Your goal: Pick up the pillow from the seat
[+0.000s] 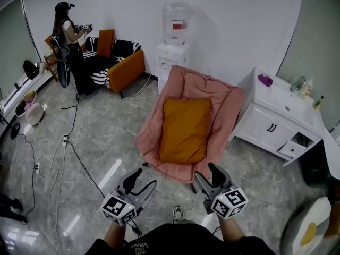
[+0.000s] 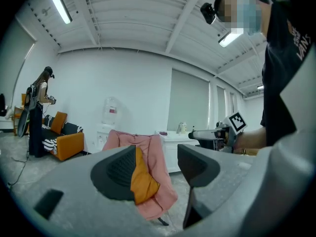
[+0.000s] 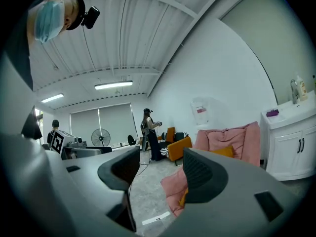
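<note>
Both left gripper (image 1: 144, 180) and right gripper (image 1: 206, 175), jaws spread empty, face the pillow (image 1: 185, 129) lying lengthwise ahead, equally near.

My left hand-held gripper (image 2: 157, 157) covers the left side of the pillow (image 2: 144, 180); my right hand-held gripper (image 3: 160, 164) hides most of it.

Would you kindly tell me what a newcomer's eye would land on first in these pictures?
The bright orange pillow draws the eye first, lying on the pink seat in the middle of the floor. Next come the left claw and right claw, both open and empty, at the bottom of the head view, short of the seat. Beyond the seat, a water dispenser stands against the white wall.
</note>
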Demonstrator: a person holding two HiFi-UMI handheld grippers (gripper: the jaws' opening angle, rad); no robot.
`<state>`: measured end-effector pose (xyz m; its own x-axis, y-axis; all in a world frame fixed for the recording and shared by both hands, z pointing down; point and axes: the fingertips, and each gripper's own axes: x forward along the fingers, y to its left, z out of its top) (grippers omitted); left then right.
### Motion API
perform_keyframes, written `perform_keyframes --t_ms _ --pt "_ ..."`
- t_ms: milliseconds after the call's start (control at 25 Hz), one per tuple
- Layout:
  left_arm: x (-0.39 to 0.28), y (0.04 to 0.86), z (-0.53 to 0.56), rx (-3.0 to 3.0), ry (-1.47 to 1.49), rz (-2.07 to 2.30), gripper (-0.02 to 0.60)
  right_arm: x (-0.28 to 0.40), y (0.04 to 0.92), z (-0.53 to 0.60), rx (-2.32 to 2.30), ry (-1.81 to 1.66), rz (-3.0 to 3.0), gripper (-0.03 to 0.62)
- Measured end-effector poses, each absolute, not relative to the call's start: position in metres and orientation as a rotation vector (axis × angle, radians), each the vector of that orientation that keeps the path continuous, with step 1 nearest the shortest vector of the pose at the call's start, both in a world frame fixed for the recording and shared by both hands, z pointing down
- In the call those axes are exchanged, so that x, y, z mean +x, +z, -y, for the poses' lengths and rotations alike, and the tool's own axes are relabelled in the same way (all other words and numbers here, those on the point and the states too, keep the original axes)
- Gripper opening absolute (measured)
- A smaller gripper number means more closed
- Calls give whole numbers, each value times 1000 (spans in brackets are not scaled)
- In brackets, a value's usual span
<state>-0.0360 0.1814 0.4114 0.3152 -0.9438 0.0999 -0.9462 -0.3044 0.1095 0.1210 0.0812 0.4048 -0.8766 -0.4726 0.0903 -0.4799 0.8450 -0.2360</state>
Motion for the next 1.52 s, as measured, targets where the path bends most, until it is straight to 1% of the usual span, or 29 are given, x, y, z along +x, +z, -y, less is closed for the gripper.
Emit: perform_keyframes --t_ms 320,520,720,1120,1280,1520 --pt "-42 419 -105 2447 34 1744 259 113 412 -9 771 404 2985 256" --pt "-51 436 -77 2457 71 1662 259 101 428 20 825 457 2936 255" --pt "-97 443 -44 2482 46 1574 259 67 434 44 927 453 2892 255" --pt "-178 427 28 2695 114 1232 259 -4 416 64 1327 476 2819 255" --pt "-183 430 47 2764 137 1061 259 -6 411 54 1528 480 2756 255" --pt "-164 431 58 2831 108 874 259 17 416 35 1736 491 2623 255"
